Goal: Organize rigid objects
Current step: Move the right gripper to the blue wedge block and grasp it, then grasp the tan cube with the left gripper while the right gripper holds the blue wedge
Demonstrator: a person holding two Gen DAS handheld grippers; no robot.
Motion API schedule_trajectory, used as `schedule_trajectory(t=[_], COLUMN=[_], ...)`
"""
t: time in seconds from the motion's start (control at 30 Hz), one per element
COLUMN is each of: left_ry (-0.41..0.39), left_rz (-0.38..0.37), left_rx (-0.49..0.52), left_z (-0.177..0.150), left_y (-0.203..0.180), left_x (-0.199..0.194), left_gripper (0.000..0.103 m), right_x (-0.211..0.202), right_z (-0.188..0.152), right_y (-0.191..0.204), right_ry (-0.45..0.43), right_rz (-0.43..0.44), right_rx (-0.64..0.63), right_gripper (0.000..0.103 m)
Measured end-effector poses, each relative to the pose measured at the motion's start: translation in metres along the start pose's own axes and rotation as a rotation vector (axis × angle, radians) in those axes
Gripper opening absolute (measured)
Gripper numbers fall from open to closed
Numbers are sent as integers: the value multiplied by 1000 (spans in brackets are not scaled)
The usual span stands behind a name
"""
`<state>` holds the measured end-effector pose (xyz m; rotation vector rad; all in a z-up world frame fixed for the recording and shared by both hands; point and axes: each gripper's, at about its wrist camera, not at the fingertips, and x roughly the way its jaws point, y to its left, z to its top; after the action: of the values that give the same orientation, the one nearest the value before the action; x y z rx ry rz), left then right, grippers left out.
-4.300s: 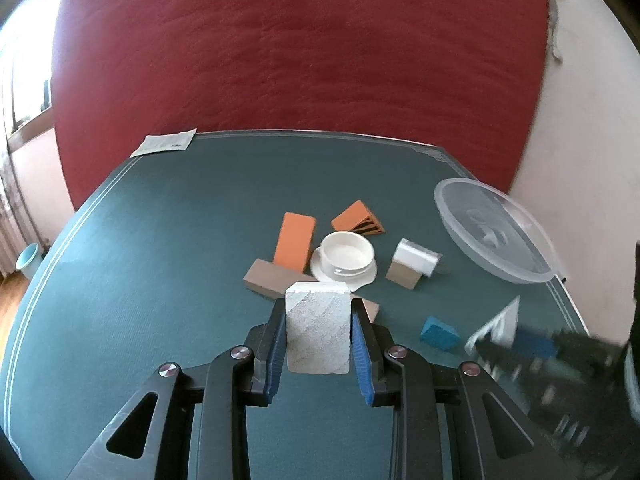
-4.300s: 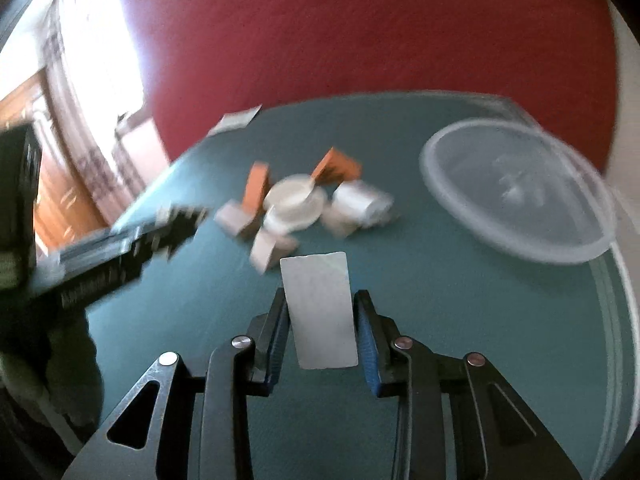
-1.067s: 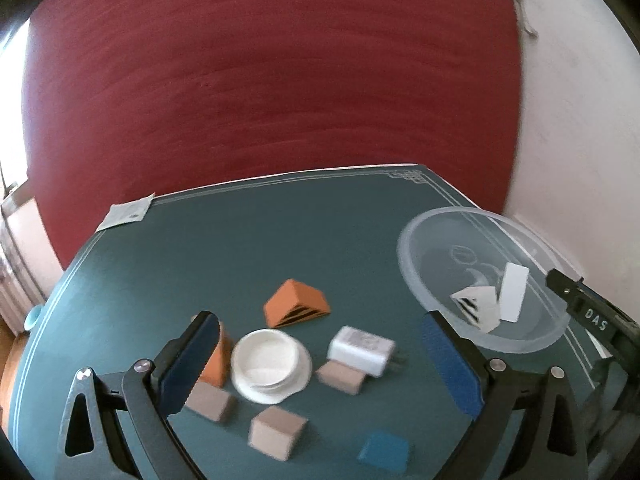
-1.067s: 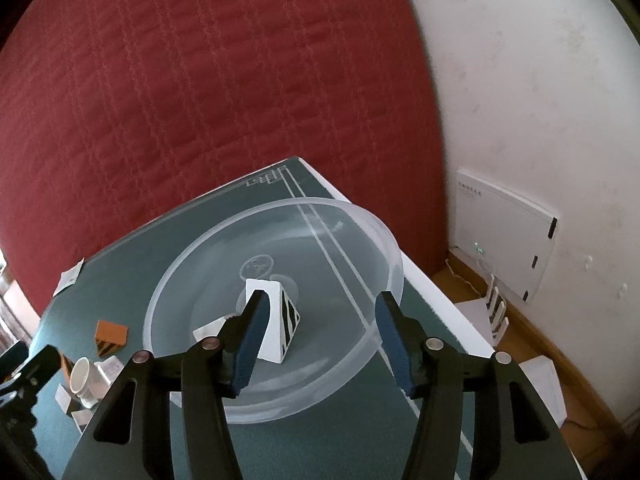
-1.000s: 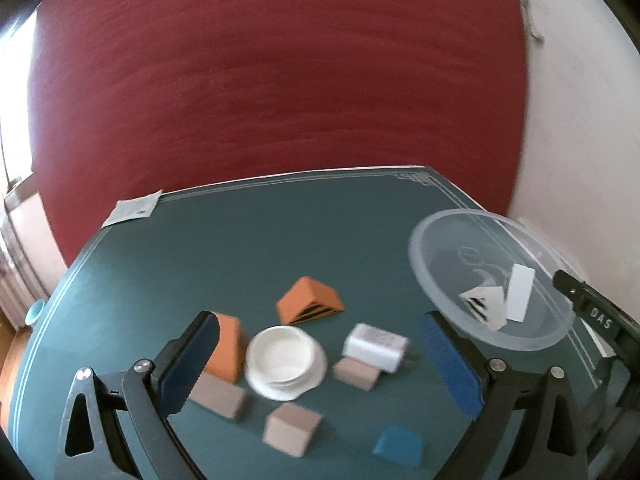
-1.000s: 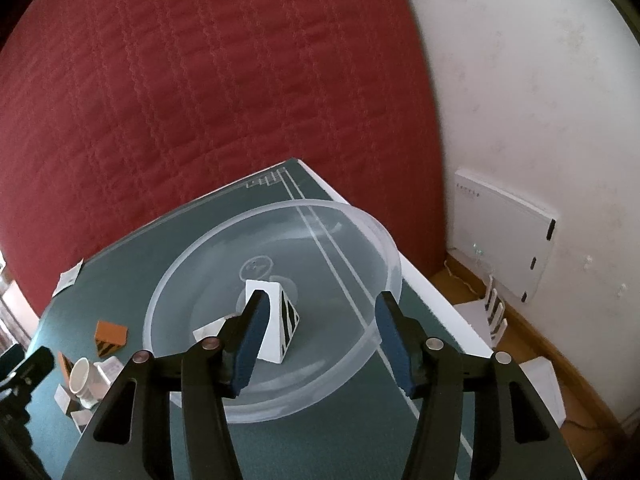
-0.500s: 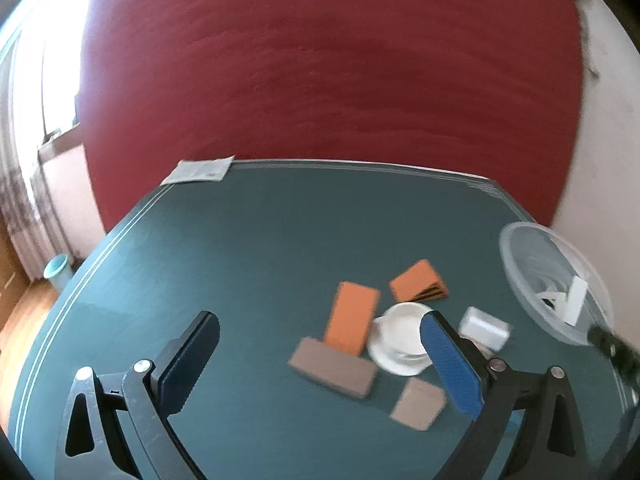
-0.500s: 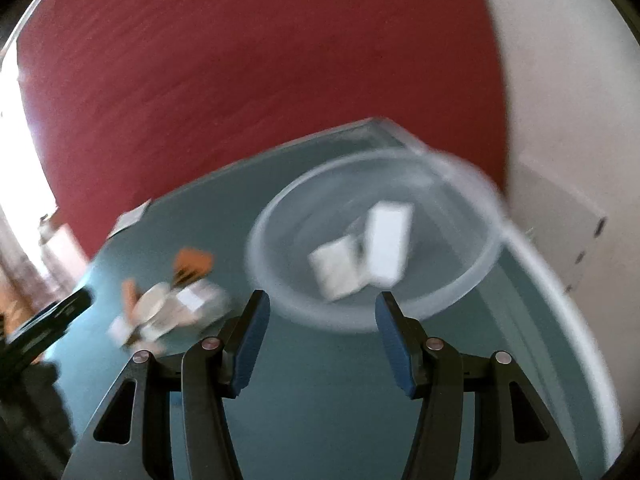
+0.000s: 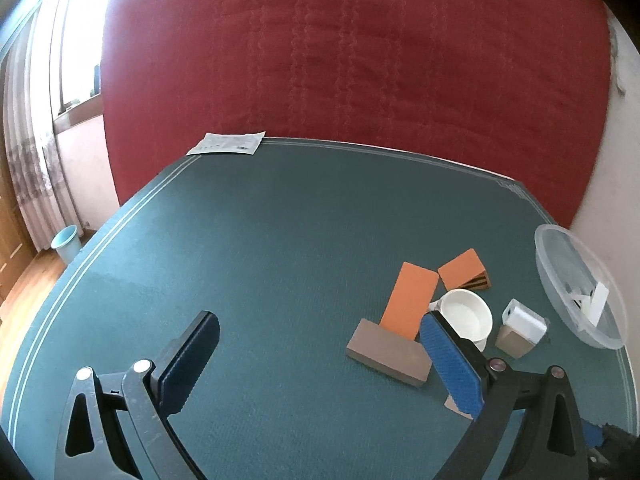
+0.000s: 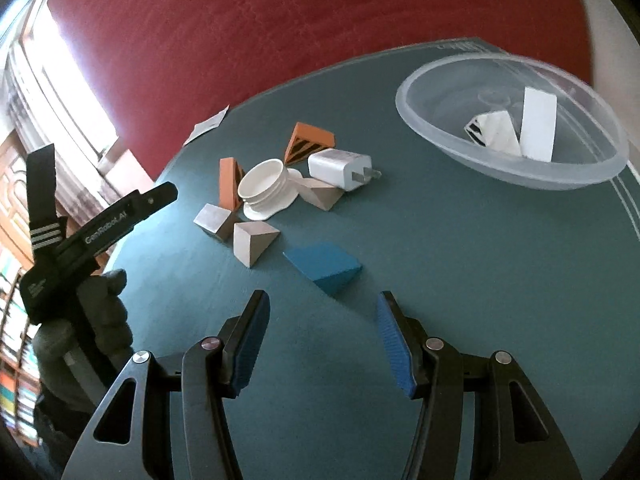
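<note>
My right gripper (image 10: 322,312) stands open just short of a blue wedge (image 10: 323,266) on the green table. Beyond the wedge lie grey blocks (image 10: 252,242), a white lid (image 10: 266,188), a white charger (image 10: 340,170) and orange pieces (image 10: 310,142). A clear bowl (image 10: 440,120) at the right holds a white slab (image 10: 538,124) and a striped white wedge (image 10: 490,130). My left gripper (image 9: 316,338) is wide open and empty, with a grey-brown block (image 9: 390,354), an orange slab (image 9: 410,300) and the lid (image 9: 466,318) by its right finger. From the right wrist view the left gripper shows as a black tool (image 10: 100,226) in a gloved hand.
A paper packet (image 9: 228,144) lies at the table's far edge against a red padded backdrop (image 9: 360,60). A blue bin (image 9: 66,242) stands on the wooden floor at the left. The bowl (image 9: 560,276) sits near the table's right edge.
Both grippers have let go of their white pieces, which now lie in the bowl. The right gripper swung left from the bowl down to the blue wedge. The left view swung left.
</note>
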<state>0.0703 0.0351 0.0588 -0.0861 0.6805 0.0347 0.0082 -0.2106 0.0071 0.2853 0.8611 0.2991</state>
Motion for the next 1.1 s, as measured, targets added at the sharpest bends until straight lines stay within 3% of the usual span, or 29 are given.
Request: schedule_trajectory(t=[0.23,0.47,0.73,0.87,1.1], left_ry=[5,12,23,21,15], left_rz=[-4,-5,-21,-52,-144], left_rx=[-15,-46,-40,-16,42], left_z=[0,-1,-2,-5,-10], left_y=[5,15,14,9,-7], left_x=[-1,0,2,-3,-12], left_gripper=[102,102,102,102,102], right_x=[13,24,34,33,18], right_z=[5,9,15,15,11], right_y=[13,27,38,36,16], right_ry=[-8,-39,-41,-38,-41], right_rz=[-13,-114,-236,-257,-245], right_rx=[-12,-87,-155,-175,-166], right_gripper=[56,56,39,34,34])
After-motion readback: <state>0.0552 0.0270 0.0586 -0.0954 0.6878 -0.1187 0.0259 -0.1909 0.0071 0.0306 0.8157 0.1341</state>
